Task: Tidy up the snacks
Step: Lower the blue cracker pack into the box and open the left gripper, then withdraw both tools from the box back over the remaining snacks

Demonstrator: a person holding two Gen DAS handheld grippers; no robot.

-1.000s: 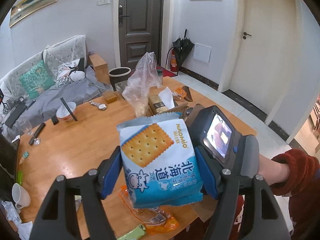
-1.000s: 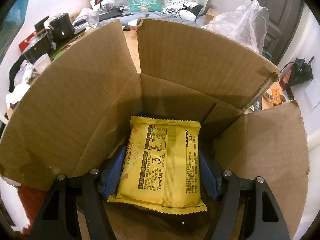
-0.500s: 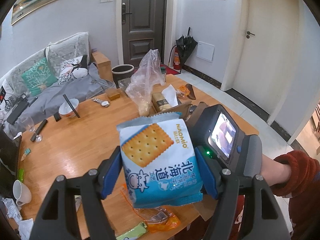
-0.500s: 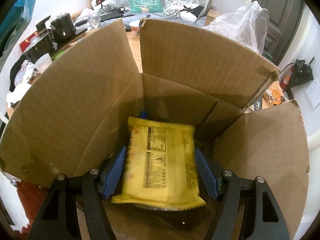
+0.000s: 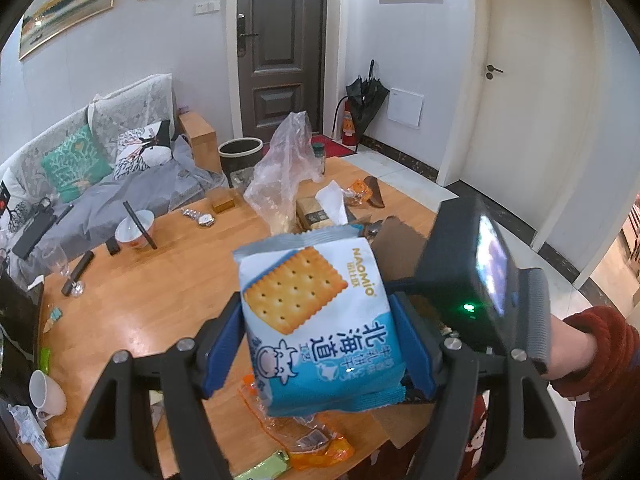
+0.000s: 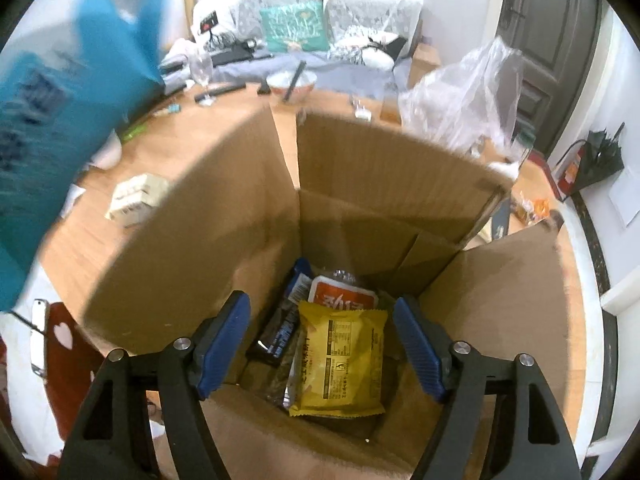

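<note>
My left gripper (image 5: pixel 318 344) is shut on a blue cracker packet (image 5: pixel 316 320) and holds it above the wooden table (image 5: pixel 132 304). The same packet shows blurred at the upper left of the right wrist view (image 6: pixel 52 120). My right gripper (image 6: pixel 320 340) is open and empty above the open cardboard box (image 6: pixel 380 184). A yellow snack packet (image 6: pixel 340 364) lies loose in the box, on a red-and-white packet (image 6: pixel 342 298) and a dark wrapper (image 6: pixel 280 332). The other gripper's camera body (image 5: pixel 472 276) sits to the right in the left wrist view.
An orange wrapper (image 5: pixel 312 440) and a green packet (image 5: pixel 264 468) lie near the table's front edge. A clear plastic bag (image 5: pixel 284 172), a tissue box (image 5: pixel 316 210), a bowl with chopsticks (image 5: pixel 134 230), a wine glass (image 5: pixel 60 260) and a white cup (image 5: pixel 46 394) stand on the table.
My right gripper has opened and risen; the yellow packet dropped into the box. My left gripper has lifted the blue packet slightly, toward the box.
</note>
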